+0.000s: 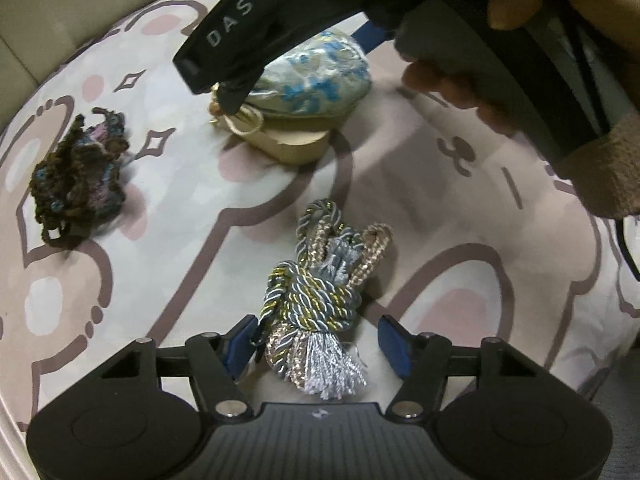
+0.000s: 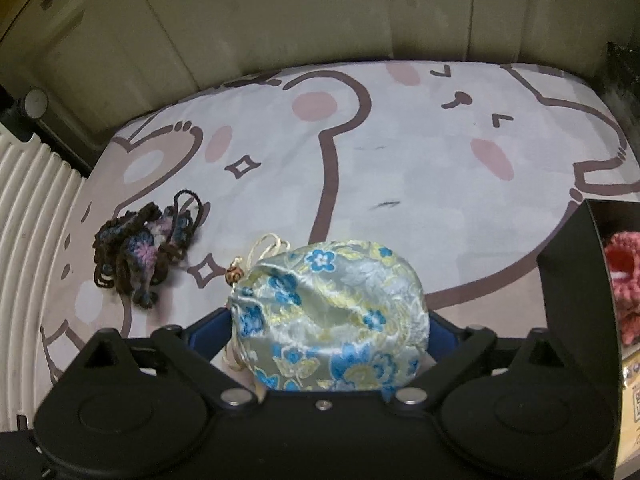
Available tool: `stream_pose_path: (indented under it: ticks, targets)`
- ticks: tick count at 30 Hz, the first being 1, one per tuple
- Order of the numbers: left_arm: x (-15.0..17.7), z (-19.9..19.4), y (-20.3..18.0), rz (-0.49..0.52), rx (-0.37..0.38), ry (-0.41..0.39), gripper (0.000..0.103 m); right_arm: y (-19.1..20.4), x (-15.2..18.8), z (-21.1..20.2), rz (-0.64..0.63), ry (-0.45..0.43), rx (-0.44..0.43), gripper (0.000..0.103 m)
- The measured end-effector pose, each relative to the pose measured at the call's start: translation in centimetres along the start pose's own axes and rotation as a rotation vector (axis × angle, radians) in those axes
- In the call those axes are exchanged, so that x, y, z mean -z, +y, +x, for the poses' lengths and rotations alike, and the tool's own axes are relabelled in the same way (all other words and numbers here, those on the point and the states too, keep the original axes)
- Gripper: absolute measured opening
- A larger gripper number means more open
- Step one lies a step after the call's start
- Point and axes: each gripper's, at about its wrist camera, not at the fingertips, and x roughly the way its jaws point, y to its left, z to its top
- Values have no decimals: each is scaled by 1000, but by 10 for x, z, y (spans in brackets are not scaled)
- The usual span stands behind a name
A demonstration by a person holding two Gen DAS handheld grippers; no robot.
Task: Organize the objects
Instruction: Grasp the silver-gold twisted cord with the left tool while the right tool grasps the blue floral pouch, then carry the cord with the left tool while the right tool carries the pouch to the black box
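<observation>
1. Below, the left gripper (image 1: 316,346) hovers over a knotted cord bundle (image 1: 320,300) on the cartoon-print cloth (image 1: 180,200); its blue fingers (image 1: 394,344) stand apart on either side of the tassel end, and contact with the cord cannot be judged.
2. Only the left view shows the cord bundle, a tan box (image 1: 296,144) under the pouch (image 1: 316,76), and the hand (image 1: 460,92) holding the right gripper.
3. Only the right view shows a pink crochet piece (image 2: 624,300) in a black bin (image 2: 568,280) at the right edge, and a white ribbed surface (image 2: 28,220) at left.
4. The right gripper (image 2: 328,332) has the brocade pouch between its fingers; the fingertips are hidden behind the fabric, so whether they press it cannot be told.
5. Both views show a dark yarn tangle (image 1: 76,176) lying apart from the pouch.
6. The pink piece is cut off by the frame.
</observation>
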Motion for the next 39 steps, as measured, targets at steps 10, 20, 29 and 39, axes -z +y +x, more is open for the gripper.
stream_pose_path:
  ticks: [10,20,29,39]
  targets:
    - [-11,9,8,-66,-55,-1,64,1,1,-2,-25,40,-18,88]
    - [-15,-3,18,-136,-37,-49,49,8,2,-17,-71,51,-45,59]
    - [-15,-10,16,-214,-84,-96,48,5,7,-26,-69,55,-45,58]
    - [-13,-36,31,-361,-160,-191,48,-11,7,-46,-6,11,-32,56]
